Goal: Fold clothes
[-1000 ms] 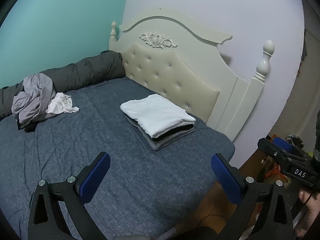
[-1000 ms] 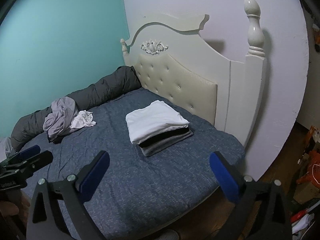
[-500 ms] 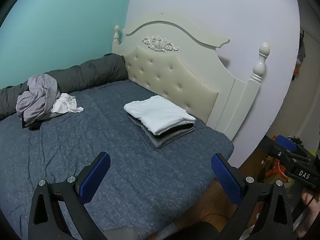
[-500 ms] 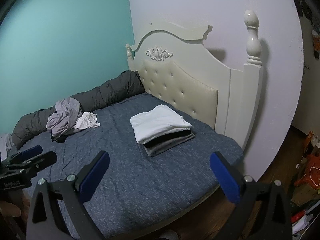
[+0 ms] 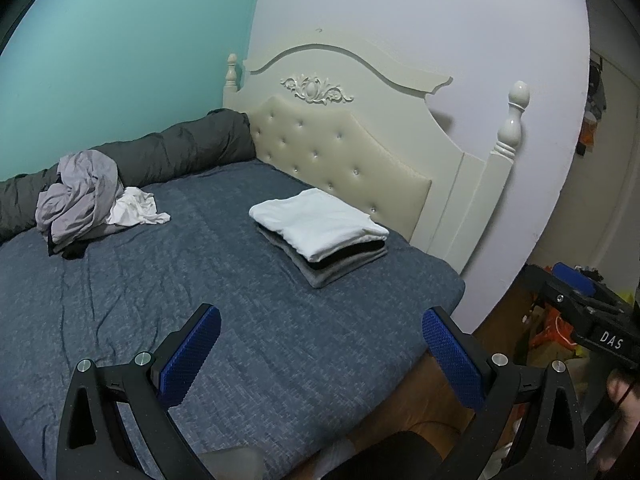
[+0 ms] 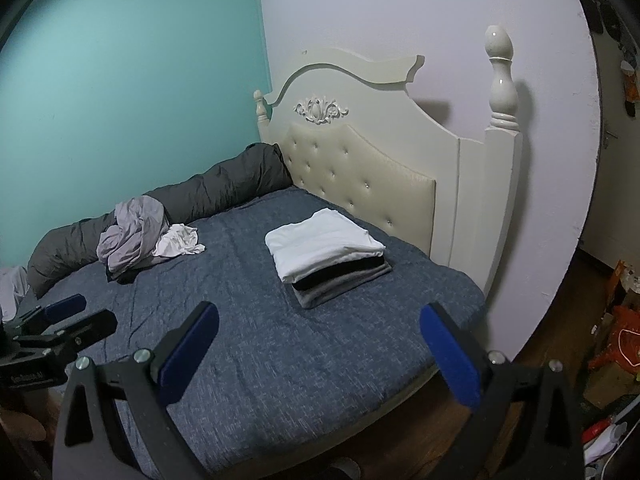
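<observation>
A neat stack of folded clothes (image 5: 320, 232) (image 6: 326, 254), white on top of black and grey, lies on the blue bedspread (image 5: 168, 304) (image 6: 248, 320) near the headboard. A crumpled pile of lilac and white garments (image 5: 88, 200) (image 6: 140, 236) rests at the far side by the grey rolled duvet. My left gripper (image 5: 320, 344) hovers open and empty above the near bed corner. My right gripper (image 6: 320, 344) is open and empty too, well short of the stack. The right gripper's body (image 5: 588, 312) shows at the right edge of the left wrist view; the left gripper's body (image 6: 56, 336) shows at the left edge of the right wrist view.
A cream tufted headboard (image 5: 344, 152) (image 6: 368, 176) with tall posts stands against the white wall. A rolled dark grey duvet (image 5: 168, 152) (image 6: 208, 196) runs along the teal wall. Clutter sits on the wooden floor at right (image 6: 616, 344). A person's leg (image 5: 392, 456) is below.
Both grippers have drawn back from the bed and risen a little, so the bed and folded stack look smaller. Both stay open and empty; the clothes have not moved.
</observation>
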The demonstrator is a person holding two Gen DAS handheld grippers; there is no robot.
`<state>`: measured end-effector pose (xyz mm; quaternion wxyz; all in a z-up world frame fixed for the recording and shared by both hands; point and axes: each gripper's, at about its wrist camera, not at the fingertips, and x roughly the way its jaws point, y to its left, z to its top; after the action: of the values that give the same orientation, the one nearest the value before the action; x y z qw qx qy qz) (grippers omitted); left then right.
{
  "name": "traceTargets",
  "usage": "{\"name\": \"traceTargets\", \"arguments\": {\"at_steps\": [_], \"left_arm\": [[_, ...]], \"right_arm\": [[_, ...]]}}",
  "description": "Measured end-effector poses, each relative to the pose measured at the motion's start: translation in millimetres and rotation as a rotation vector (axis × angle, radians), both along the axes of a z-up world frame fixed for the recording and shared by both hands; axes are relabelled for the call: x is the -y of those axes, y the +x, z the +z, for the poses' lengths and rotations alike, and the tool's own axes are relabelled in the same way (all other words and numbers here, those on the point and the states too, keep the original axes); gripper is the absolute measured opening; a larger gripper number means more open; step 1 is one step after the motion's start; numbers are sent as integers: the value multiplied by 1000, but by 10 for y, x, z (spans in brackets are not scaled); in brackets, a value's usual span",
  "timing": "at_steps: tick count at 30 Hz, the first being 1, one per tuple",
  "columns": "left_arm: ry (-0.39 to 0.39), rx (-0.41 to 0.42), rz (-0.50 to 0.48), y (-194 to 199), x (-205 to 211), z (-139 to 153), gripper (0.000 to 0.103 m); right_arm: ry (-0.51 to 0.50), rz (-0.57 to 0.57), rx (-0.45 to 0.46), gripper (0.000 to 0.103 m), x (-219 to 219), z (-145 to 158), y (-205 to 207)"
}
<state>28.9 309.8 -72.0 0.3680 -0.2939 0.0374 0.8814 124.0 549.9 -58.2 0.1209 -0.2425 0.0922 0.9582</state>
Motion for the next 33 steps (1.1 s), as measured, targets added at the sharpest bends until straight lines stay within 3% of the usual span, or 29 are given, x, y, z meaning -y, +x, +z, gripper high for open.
{"name": "traceTargets", "arguments": {"at_steps": [33], "left_arm": [[3,-7,35,70,73,-20,103]], "right_arm": [[1,2,19,101,94,-148,122]]}}
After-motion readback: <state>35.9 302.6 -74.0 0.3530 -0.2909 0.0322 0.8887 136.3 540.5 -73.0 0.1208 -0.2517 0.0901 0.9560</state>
